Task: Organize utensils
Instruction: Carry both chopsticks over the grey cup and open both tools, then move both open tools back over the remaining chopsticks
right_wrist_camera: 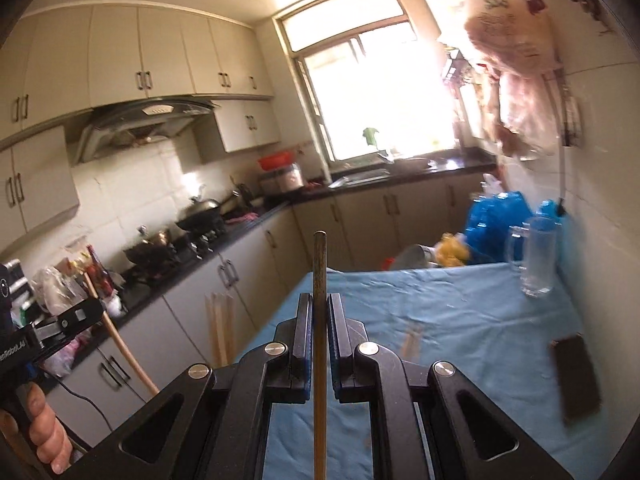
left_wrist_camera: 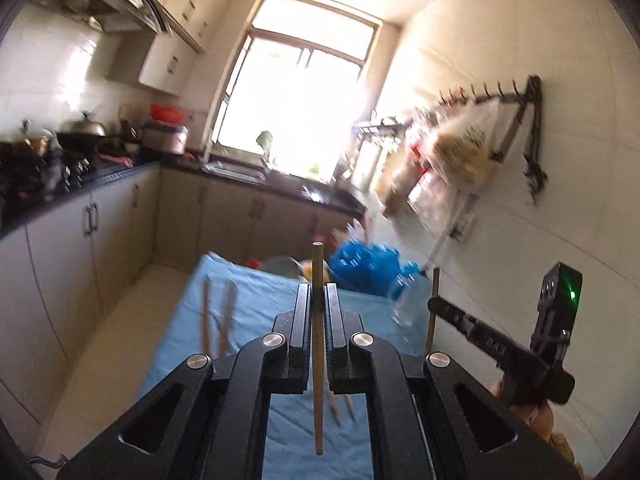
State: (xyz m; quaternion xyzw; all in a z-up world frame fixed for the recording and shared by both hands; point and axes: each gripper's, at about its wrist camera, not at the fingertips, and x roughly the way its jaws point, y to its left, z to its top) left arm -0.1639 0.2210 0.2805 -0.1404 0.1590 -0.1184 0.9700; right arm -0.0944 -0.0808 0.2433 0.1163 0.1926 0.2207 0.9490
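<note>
My left gripper [left_wrist_camera: 318,300] is shut on a wooden chopstick [left_wrist_camera: 317,268] that stands upright above the blue-covered table [left_wrist_camera: 264,308]. My right gripper [right_wrist_camera: 319,312] is shut on a darker chopstick [right_wrist_camera: 319,256], also upright; it shows at the right of the left wrist view [left_wrist_camera: 433,308]. Several loose chopsticks [left_wrist_camera: 218,316] lie on the cloth at the left, and more [left_wrist_camera: 340,404] lie under the left gripper. A clear glass mug [right_wrist_camera: 538,256] stands at the table's far right, near the wall.
A dark phone [right_wrist_camera: 576,380] lies on the cloth at the right. Blue plastic bags [right_wrist_camera: 496,224] and a yellow item [right_wrist_camera: 452,250] sit beyond the table's far end. A kitchen counter with pots [right_wrist_camera: 200,216] runs along the left. Bags hang on the right wall [left_wrist_camera: 460,148].
</note>
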